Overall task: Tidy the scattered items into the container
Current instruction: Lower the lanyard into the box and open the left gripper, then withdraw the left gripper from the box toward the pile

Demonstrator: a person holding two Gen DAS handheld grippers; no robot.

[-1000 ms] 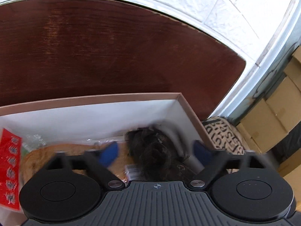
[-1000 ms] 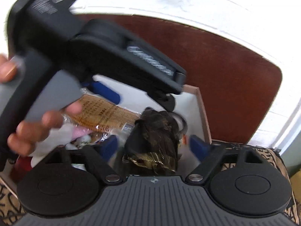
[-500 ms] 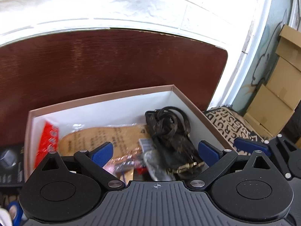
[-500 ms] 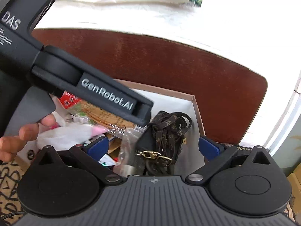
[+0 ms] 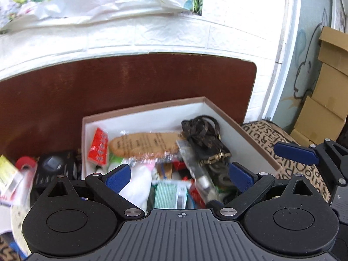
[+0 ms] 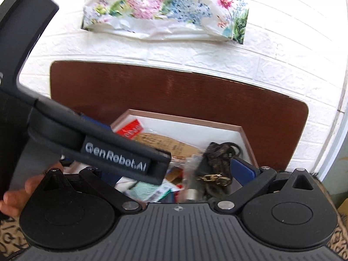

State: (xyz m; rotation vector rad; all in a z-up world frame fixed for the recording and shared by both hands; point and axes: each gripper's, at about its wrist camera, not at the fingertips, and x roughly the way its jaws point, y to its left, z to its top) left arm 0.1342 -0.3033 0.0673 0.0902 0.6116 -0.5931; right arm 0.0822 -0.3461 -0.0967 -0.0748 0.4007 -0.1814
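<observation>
A brown-rimmed box (image 5: 143, 110) with a white inside stands against a dark wooden board. In it lie a dark monogram strap (image 5: 204, 134), a tan packet (image 5: 143, 144), a red packet (image 5: 99, 146) and several small packs. My left gripper (image 5: 180, 177) hovers open over the box's near end, nothing between its blue pads. In the right wrist view the box (image 6: 184, 119) and strap (image 6: 214, 163) show again. My right gripper (image 6: 174, 171) is open and empty; the left gripper's body (image 6: 113, 154) hides its left finger. Its finger (image 5: 295, 152) shows right of the box.
Left of the box sit a black carton (image 5: 52, 165), a red tape roll (image 5: 25, 163) and a blurred yellow pack (image 5: 8, 175). A lettered tan cloth (image 5: 267, 137) covers the surface. Cardboard boxes (image 5: 326, 100) stack at the right. A person's hand (image 6: 19, 193) holds the left gripper.
Both grippers have drawn back and up from the box, so more of it shows. The strap that was between the right gripper's fingers now lies in the box.
</observation>
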